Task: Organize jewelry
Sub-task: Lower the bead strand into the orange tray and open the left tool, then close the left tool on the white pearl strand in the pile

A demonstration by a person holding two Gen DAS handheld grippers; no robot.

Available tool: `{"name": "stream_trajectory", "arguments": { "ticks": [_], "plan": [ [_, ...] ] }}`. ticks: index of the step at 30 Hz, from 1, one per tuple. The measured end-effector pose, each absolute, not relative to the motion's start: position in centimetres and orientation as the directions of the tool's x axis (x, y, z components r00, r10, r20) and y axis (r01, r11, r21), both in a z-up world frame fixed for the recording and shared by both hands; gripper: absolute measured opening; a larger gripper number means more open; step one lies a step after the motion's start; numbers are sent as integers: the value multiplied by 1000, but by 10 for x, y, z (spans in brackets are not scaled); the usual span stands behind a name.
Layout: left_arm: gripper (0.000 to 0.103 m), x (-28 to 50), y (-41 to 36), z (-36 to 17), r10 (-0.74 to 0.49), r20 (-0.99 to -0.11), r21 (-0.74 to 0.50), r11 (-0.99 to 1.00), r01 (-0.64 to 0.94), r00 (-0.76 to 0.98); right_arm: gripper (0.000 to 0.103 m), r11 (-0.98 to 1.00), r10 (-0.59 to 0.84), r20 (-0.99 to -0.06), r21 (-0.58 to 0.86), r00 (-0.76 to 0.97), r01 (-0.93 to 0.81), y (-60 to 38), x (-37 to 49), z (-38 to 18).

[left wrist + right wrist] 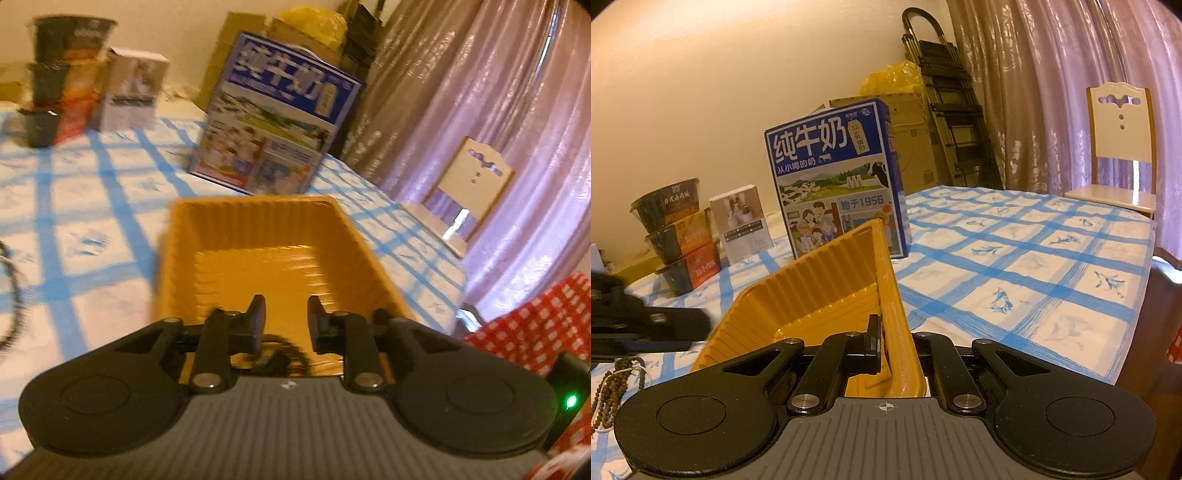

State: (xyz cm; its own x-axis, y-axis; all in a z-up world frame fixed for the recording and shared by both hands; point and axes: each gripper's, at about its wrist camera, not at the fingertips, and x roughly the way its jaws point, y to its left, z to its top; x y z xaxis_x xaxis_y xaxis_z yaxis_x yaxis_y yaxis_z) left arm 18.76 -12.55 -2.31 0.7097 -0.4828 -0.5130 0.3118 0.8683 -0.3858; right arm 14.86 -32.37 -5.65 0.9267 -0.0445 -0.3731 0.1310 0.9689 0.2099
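An orange ridged plastic tray (258, 225) sits on the blue-checked tablecloth. My left gripper (283, 325) hovers open over the tray's near end, with a dark beaded piece of jewelry (284, 356) lying in the tray just below its fingers. In the right wrist view my right gripper (897, 343) is shut on the tray's right wall (886, 291), and the tray tilts up. A brown beaded necklace (613, 384) lies on the cloth at the far left. The left gripper's body (646, 325) shows at the left edge.
A blue milk carton box (838, 184) stands behind the tray. Stacked instant-noodle bowls (677, 236) and a small white box (742, 225) stand at the back left. A white chair (1119, 147) and curtains are at the right. A dark cord (11, 295) lies at left.
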Motion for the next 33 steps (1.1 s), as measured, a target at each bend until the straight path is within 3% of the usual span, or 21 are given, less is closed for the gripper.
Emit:
{"name": "stream_trajectory", "arguments": {
  "ticks": [16,33],
  "plan": [
    [31,143,-5,-49,-76,-644,-105,994,10,762,7,972,-56,-376,191,925,136,-325,147,-59],
    [31,150,35,-65,76,-663,5,995,-97,745,7,974,-65,-381,179,922,142,-325,148,-61]
  ]
}}
